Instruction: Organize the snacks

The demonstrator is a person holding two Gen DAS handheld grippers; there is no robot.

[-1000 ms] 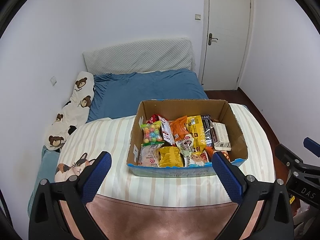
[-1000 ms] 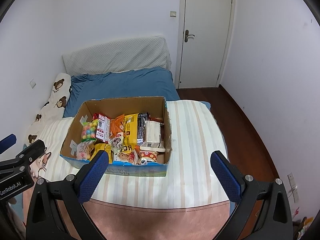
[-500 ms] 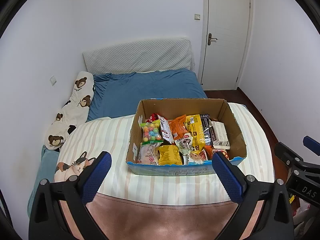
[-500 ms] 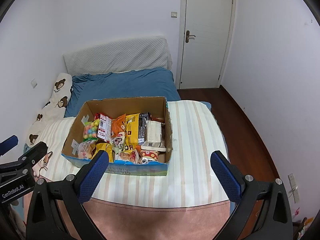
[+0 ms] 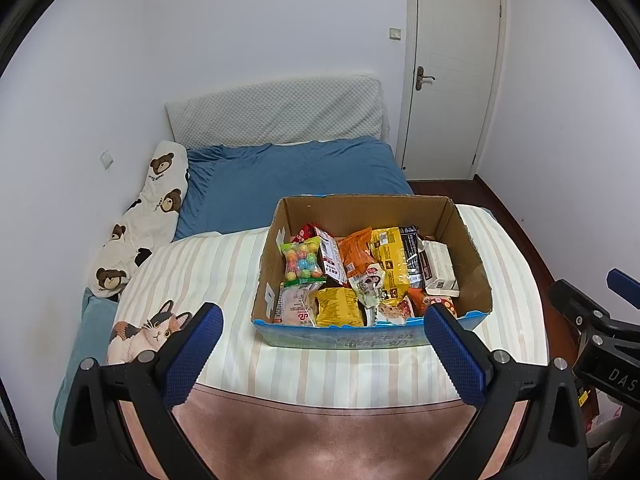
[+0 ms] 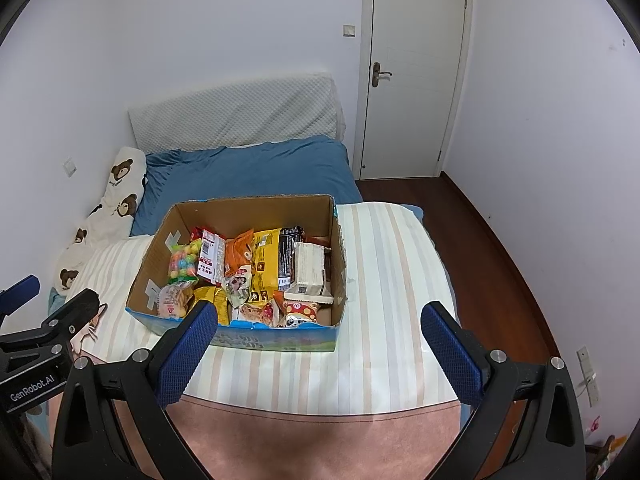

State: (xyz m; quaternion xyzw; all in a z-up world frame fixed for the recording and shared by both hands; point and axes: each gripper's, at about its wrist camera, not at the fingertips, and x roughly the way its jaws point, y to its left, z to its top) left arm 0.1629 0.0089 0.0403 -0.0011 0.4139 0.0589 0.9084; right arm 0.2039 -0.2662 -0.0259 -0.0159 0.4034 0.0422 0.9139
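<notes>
The left gripper (image 5: 322,354) and the right gripper (image 6: 318,350) both hang above the near edge of the bed, jaws spread wide and holding nothing. The cardboard box (image 5: 466,236) sits on the striped blanket (image 5: 200,268), packed with snacks: a bag of coloured candy balls (image 5: 302,262) at its left, an orange packet (image 5: 356,250) and a yellow packet (image 5: 388,250) in the middle, a white packet (image 5: 440,270) at the right

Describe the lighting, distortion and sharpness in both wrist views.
Left wrist view: soft, even room light, no glare; fisheye bends the door frame and darkens the corners; the snack box is sharp. Right wrist view: same flat light, faint shadows inside the snack box, walls bowed, dark vignette, no motion blur.
</notes>
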